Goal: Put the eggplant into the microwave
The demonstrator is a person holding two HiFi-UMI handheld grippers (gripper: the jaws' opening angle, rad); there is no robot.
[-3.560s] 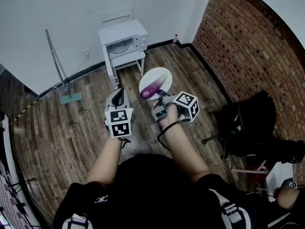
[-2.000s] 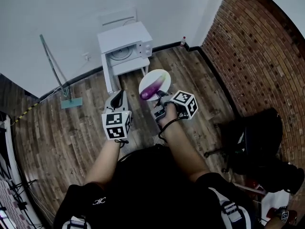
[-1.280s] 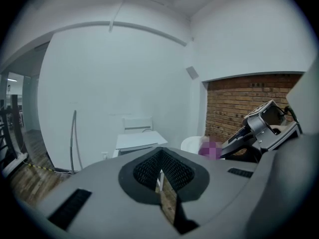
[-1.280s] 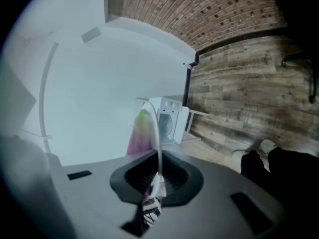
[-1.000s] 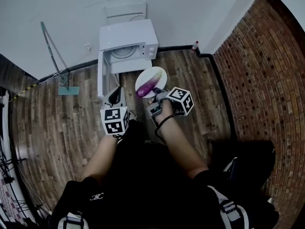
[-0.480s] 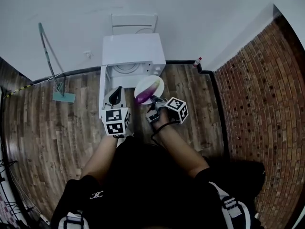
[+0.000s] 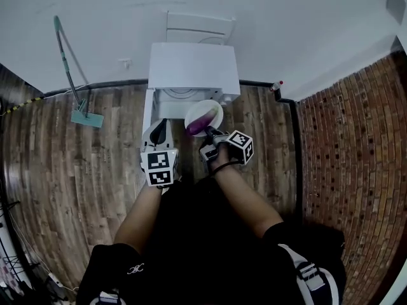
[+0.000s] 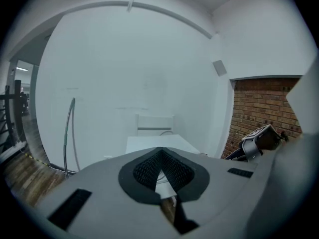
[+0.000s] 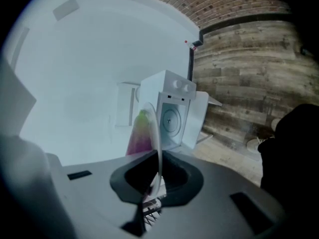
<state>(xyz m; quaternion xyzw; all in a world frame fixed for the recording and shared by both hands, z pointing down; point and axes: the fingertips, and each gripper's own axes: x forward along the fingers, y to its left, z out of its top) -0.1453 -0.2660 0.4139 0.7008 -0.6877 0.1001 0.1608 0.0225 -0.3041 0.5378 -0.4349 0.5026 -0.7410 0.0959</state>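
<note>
A purple eggplant (image 7: 200, 122) lies on a white plate (image 7: 211, 108). My right gripper (image 7: 209, 133) is shut on the plate's near rim and holds it in front of the white microwave (image 7: 193, 67). The microwave's door (image 7: 148, 112) hangs open to the left. In the right gripper view the plate (image 9: 156, 133) stands edge-on between the jaws, with the eggplant (image 9: 140, 134) on its left face and the open microwave (image 9: 172, 114) beyond. My left gripper (image 7: 158, 130) is shut and empty, beside the door. In the left gripper view the left gripper (image 8: 160, 154) points at the microwave's top (image 8: 149, 143).
The microwave stands on a low white stand against the white wall. A mop (image 7: 71, 75) leans on the wall at the left. A small bottle (image 7: 276, 85) stands in the corner by the brick wall (image 7: 350, 138). A white panel (image 7: 200, 25) sits behind the microwave. The floor is wood.
The person has walked up to the microwave. Both grippers and the plate with the eggplant have come close to its open front. The right grip on the plate is unchanged.
</note>
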